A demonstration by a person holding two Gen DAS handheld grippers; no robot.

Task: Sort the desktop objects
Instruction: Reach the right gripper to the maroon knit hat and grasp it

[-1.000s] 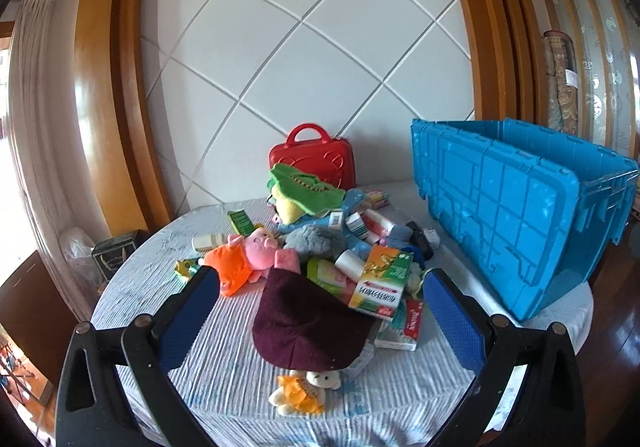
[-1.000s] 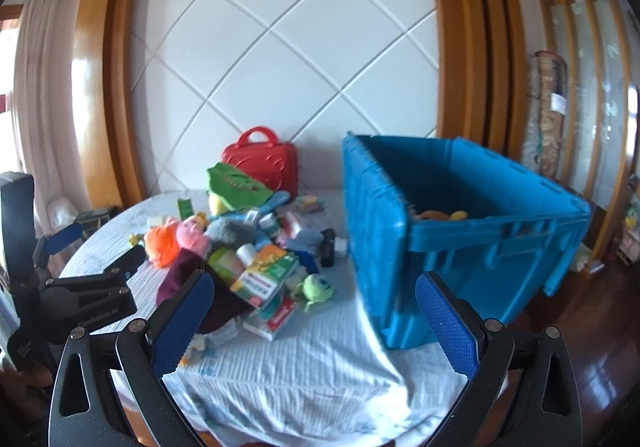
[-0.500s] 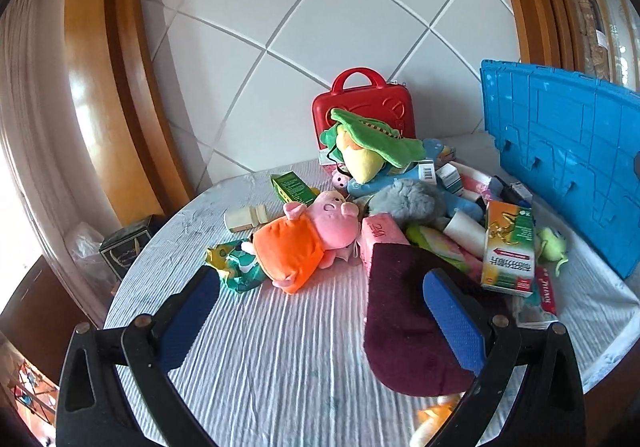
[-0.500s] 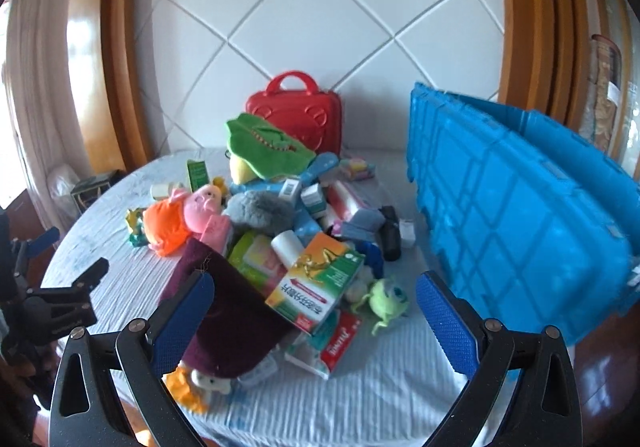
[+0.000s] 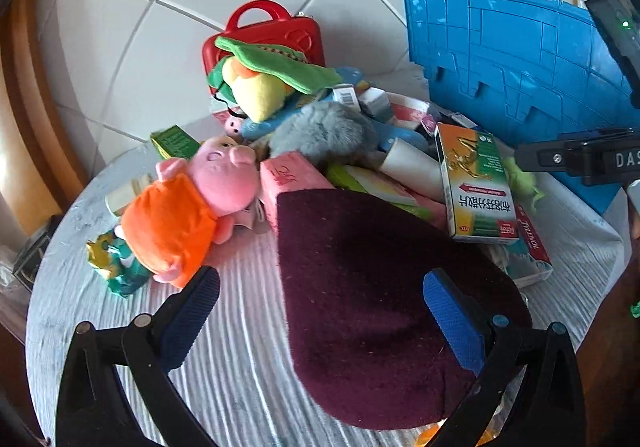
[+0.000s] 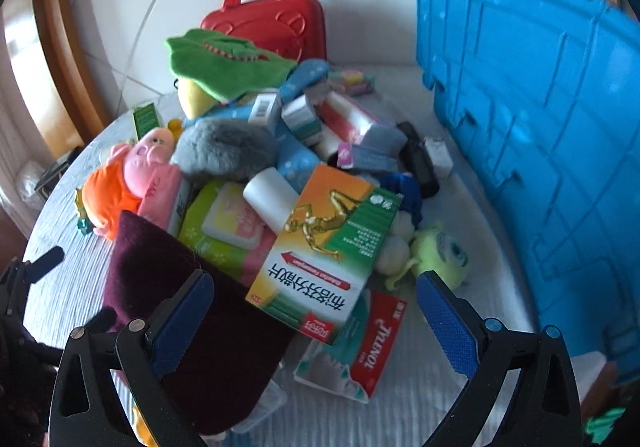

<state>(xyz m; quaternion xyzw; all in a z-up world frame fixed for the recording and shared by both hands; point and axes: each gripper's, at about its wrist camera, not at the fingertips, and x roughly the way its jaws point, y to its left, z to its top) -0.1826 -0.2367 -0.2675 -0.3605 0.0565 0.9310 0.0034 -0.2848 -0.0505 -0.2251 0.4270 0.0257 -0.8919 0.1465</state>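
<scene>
- On the far left of my left wrist view sits the pig plush (image 5: 188, 207) in its orange dress, at the near-left edge of the heap on the round table (image 5: 240, 359). A second ago it was far off; now it fills that side, so I have brought the left tongs right down to the pile.
- My left gripper (image 5: 320, 321) is spread wide and holds nothing. Its left pad hangs over bare cloth just beside the pig, its right pad over the maroon beret (image 5: 380, 287).
- The beret lies at the near edge of the heap, now between those pads rather than ahead of them. I judge it the likeliest first pick on this side.
- Moving right, my right gripper (image 6: 316, 321) is also wide and empty, brought in low over the orange-and-green medicine box (image 6: 320, 247), which leans on the beret and on the red Tylenol box (image 6: 364, 347).
- Just right of that sits a small green one-eyed plush (image 6: 440, 259).
- Furthest right stands the blue crate (image 6: 540, 127), beside the heap; its side now fills the view where its open top showed earlier.
- Nothing is gripped yet; the approach looks done, and closing on a first item comes next.
</scene>
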